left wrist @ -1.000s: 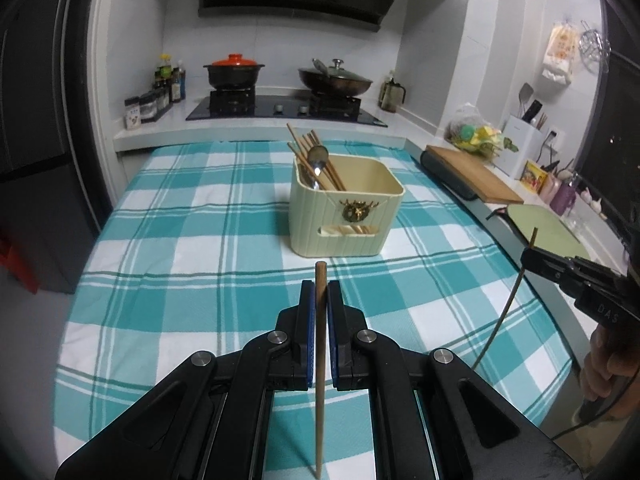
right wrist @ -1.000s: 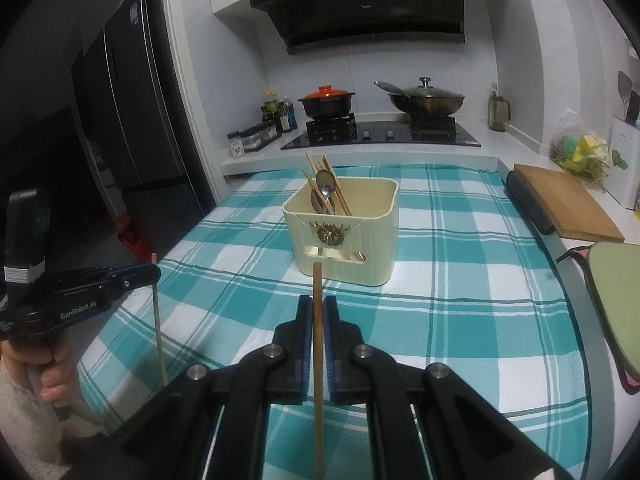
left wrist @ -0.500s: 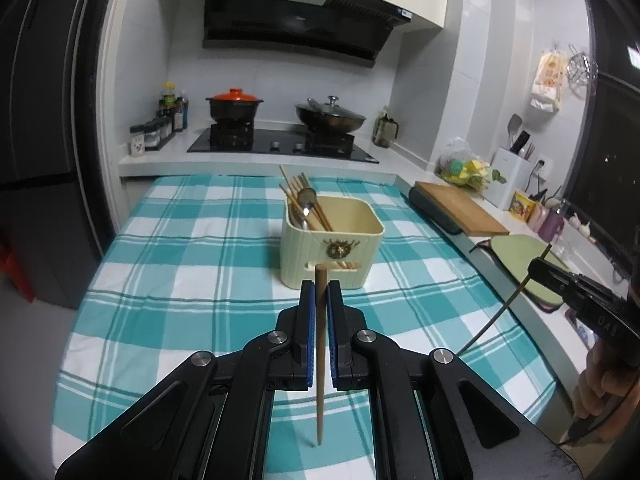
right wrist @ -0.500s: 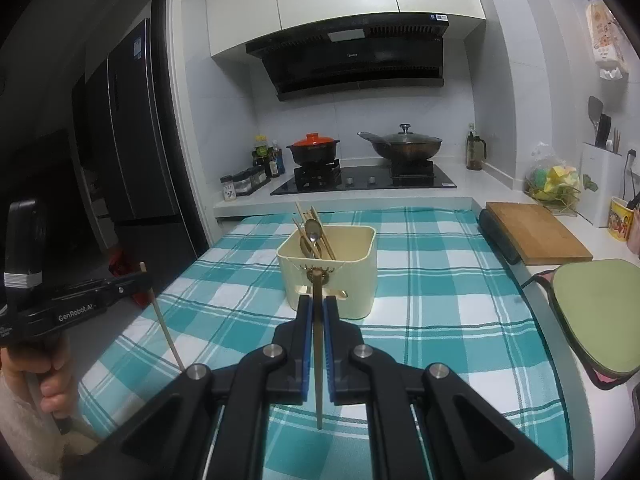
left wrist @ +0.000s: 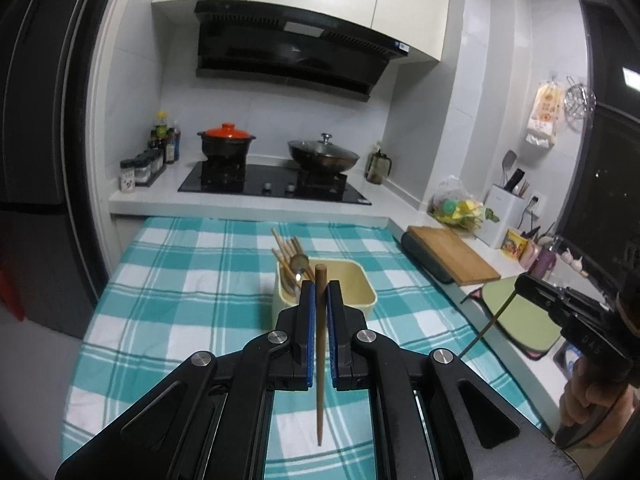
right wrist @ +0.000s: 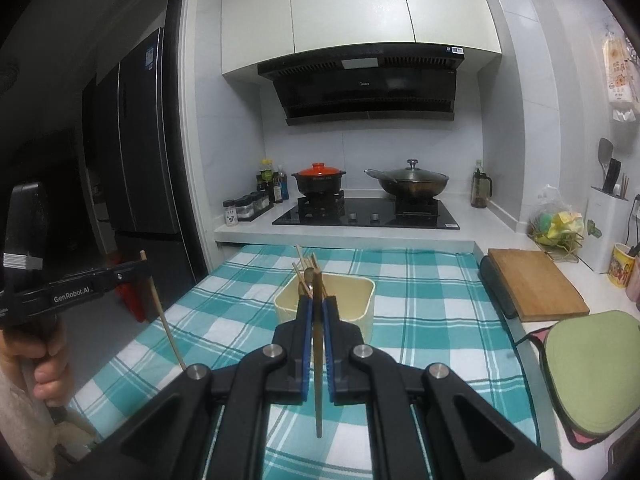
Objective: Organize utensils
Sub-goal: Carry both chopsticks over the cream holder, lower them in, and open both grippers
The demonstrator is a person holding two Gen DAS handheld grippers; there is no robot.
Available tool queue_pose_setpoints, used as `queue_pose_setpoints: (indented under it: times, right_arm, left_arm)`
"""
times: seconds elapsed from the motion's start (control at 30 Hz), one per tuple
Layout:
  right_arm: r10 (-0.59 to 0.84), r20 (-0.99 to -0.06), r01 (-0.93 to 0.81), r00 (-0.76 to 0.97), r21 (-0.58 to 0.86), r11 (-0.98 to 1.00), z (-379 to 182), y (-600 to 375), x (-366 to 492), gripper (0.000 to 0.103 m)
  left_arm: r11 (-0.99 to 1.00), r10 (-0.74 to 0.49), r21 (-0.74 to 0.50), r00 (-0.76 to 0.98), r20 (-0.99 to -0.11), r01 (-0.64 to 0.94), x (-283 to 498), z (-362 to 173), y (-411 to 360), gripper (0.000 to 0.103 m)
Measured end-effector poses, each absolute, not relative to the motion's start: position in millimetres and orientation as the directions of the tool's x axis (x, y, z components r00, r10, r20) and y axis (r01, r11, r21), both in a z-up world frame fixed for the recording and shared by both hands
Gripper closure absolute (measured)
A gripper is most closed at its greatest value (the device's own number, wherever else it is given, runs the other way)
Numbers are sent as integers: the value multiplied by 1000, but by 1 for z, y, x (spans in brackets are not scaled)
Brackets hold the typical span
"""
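Kitchen light falls on a worktop [left wrist: 168, 280] covered by a teal-and-white checked cloth, with a hob, an orange-lidded pot and a lidded wok on the counter beyond its far edge.

Nearest in the left wrist view, the left tool [left wrist: 319, 308] is clamped tight on a wooden chopstick [left wrist: 320, 344] that stands upright between the blue pads, its thin end hanging clear above the cloth. The right tool [right wrist: 317, 320] does the same with a second chopstick [right wrist: 318, 360], also upright and free of the cloth. Each tool also shows at the edge of the other's view, gripped by a hand.

Just past both tools, near the middle of the worktop, sits the cream utensil holder [right wrist: 360, 300], square and open-topped. Several chopsticks and a spoon [left wrist: 299, 262] already lean in its near-left corner.

The step in hand looks like the carry: both sticks are picked up and held above the holder's level. Next, each thin end has to be brought over the open rim and lowered in before the pads let go, one tool at a time so they do not collide over the small opening. A stick released too high may bounce out.
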State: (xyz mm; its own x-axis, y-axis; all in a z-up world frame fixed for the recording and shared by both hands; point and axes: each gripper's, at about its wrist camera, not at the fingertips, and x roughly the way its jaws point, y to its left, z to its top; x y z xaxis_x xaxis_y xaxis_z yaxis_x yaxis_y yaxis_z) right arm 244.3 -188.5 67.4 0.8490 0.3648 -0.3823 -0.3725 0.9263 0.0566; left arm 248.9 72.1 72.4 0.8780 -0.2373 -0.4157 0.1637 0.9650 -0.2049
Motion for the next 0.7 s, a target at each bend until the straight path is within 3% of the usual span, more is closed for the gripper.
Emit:
queue_pose_setpoints:
  times: [0.4, 0.53, 0.7]
  right_arm:
    - [391, -290, -409, 873, 1, 913, 132, -160, 355, 98]
    - [380, -299, -405, 875, -21, 914, 130, -150, 401, 98]
    - [384, -409, -425, 828, -10, 905, 94, -138, 456, 98]
  left_arm:
    - [972, -207, -171, 927, -313, 159, 379, 137, 56, 99]
    - [971, -212, -182, 908, -362, 154, 429, 121, 45, 99]
    - [971, -217, -193, 851, -479, 140, 482, 71, 35, 99]
